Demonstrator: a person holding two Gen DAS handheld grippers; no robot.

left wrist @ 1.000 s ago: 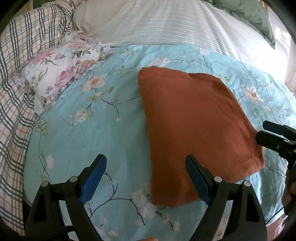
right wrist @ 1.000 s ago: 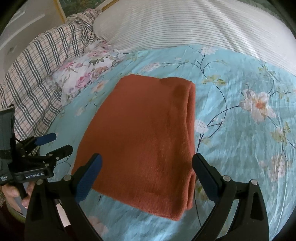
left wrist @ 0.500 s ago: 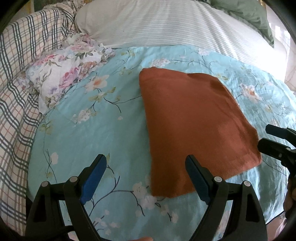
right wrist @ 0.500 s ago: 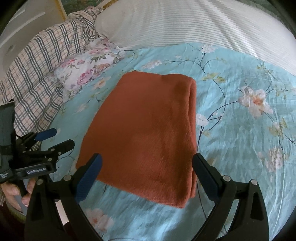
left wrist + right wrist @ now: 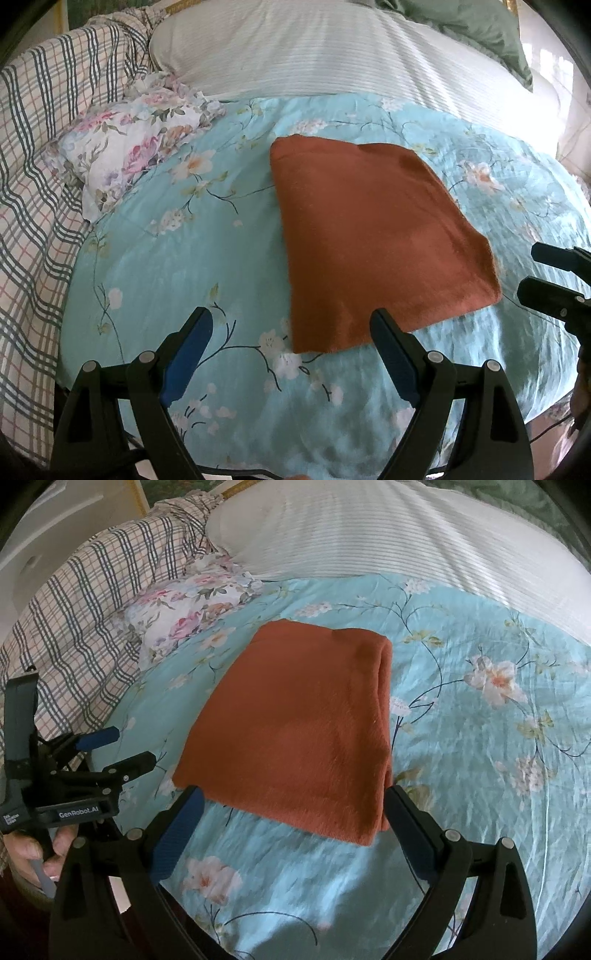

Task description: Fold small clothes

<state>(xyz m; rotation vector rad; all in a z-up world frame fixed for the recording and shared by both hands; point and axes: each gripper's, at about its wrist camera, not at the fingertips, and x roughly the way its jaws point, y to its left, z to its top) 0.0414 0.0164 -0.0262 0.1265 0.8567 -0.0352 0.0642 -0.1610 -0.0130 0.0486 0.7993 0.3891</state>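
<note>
Folded rust cloth (image 5: 373, 240) lies flat on floral sheet (image 5: 177, 280). Left gripper (image 5: 291, 328) and right gripper (image 5: 293, 805) near cloth's front edge, jaws wide, empty.

daylight bright | glare far right | fisheye edges warped | foreground slightly blurred

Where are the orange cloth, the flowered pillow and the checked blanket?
orange cloth (image 5: 303, 731), right wrist view, middle of its top layer.
flowered pillow (image 5: 125, 147), left wrist view, centre of its face.
checked blanket (image 5: 40, 122), left wrist view, the bunched part at the left.
</note>
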